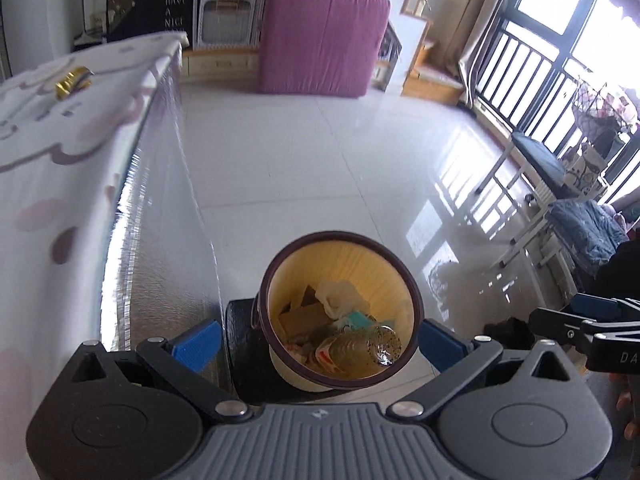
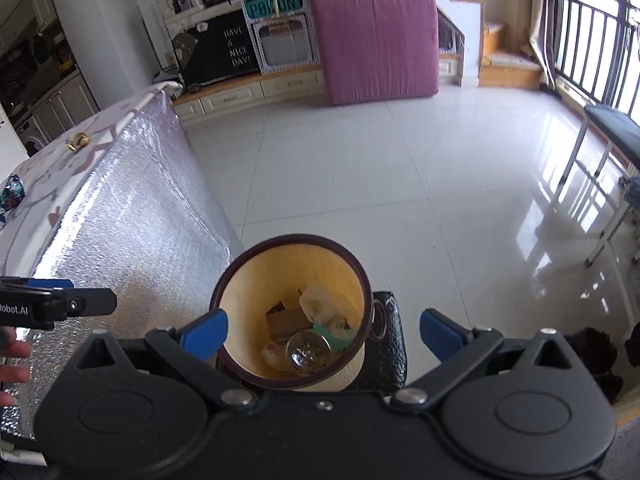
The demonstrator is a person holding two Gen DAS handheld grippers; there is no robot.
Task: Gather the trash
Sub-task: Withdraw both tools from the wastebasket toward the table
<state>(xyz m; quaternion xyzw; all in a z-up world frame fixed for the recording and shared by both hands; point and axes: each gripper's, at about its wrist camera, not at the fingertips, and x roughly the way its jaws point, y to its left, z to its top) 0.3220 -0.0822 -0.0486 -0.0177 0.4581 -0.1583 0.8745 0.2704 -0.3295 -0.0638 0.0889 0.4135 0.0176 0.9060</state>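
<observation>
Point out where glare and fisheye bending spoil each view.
Left wrist view: the window is blown out, sun streaks glare on the floor, and the table edge bows. Right wrist view: glare on the floor at right; railing curves.

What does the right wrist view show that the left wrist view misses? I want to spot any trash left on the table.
Only the right wrist view shows a dark crumpled wrapper at the table's near left edge. Only the left wrist view shows a blue garment draped by the window. Both show the gold wrapper on the table, the waste bin holding a clear bottle, and the pink mattress. Both grippers, left and right, are open and empty.
</observation>
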